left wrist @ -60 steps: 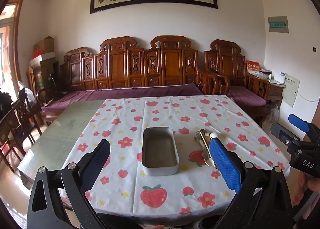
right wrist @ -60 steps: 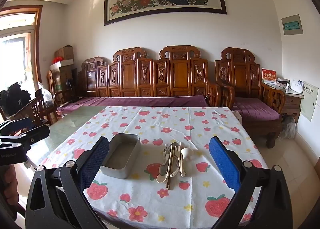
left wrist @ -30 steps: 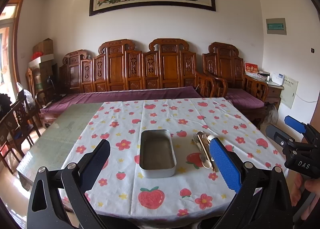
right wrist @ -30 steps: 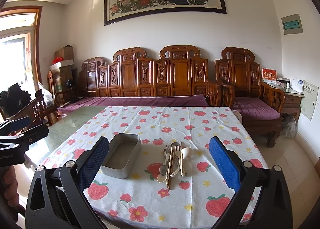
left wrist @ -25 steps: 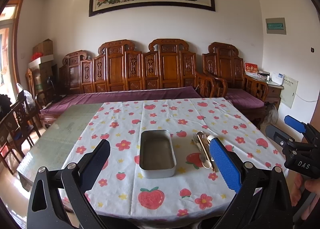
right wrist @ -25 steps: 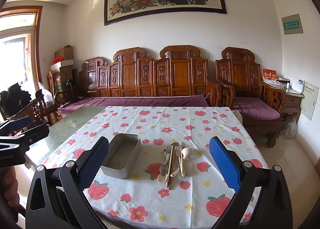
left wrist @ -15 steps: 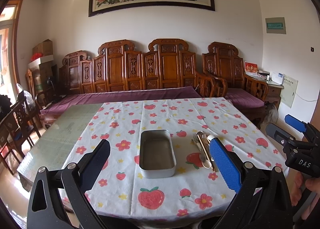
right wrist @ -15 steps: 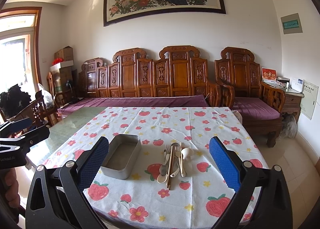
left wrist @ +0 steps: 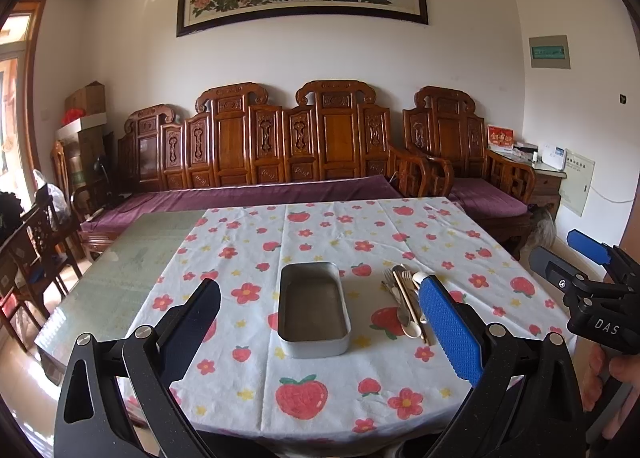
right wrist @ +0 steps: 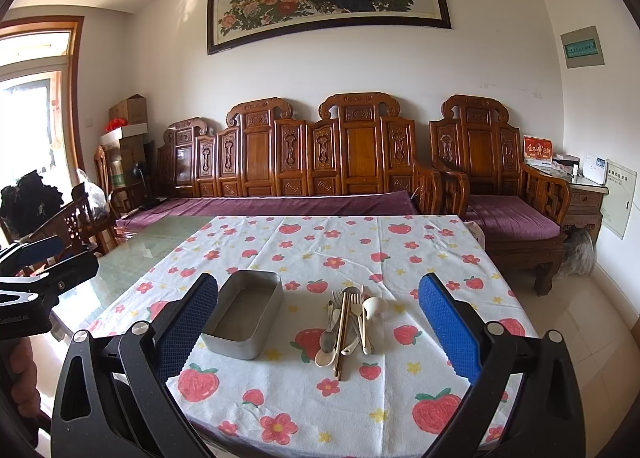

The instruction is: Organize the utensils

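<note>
- Utensils (right wrist: 347, 324) lie in a loose bundle on the tabletop (right wrist: 340, 254), just to the right of an empty metal tin (right wrist: 243, 312) and apart from it.
- The right wrist view shows the bundle whole: forks, a metal spoon, pale plastic spoons and a pair of chopsticks, with their long axes running from the near edge toward the far side of the tabletop.
- In that view the fork tines point away toward the wooden bench (right wrist: 320, 161), while two spoon bowls sit at the near end and one pale bowl at the far right.
- The left wrist view shows only part of the bundle (left wrist: 402, 298), since the blue pad of the left tongs (left wrist: 320, 322) covers its right side.
- The left wrist view looks straight down into the tin (left wrist: 313, 308), whose long axis also runs near to far.
- The left tongs stand wide apart and hold nothing, hanging over the near edge in front of the tin.
- The right tongs (right wrist: 318, 322) are likewise spread wide and empty, with the bundle framed between their pads.
- Each view catches the other tongs at its outer edge, with part of a hand (left wrist: 612, 382) below.
</note>
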The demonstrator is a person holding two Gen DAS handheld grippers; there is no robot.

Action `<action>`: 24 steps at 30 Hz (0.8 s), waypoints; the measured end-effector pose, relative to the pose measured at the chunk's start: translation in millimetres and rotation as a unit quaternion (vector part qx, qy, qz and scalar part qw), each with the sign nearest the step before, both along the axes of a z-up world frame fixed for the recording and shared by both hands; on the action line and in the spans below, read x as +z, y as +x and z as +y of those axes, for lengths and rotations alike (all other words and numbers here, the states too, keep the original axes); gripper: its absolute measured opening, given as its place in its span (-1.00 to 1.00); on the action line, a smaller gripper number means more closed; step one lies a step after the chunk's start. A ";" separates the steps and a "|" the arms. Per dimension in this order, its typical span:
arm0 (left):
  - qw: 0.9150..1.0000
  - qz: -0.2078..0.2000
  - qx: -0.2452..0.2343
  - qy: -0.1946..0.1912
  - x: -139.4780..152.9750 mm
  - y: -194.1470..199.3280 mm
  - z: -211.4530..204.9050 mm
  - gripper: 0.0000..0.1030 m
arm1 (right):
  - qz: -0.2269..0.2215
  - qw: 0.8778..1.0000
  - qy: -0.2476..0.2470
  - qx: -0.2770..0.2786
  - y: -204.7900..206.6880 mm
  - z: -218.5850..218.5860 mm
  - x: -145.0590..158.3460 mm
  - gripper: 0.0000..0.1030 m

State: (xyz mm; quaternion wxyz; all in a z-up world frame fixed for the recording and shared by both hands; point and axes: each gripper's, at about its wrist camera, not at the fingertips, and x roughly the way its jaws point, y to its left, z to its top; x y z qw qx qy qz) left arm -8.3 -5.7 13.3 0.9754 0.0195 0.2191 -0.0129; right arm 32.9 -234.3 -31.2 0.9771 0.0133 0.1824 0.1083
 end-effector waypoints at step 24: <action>1.000 -0.001 0.000 0.001 -0.7 -1.9 -1.1 0.87 | -0.002 1.000 0.003 0.001 -1.3 -1.5 5.8 0.95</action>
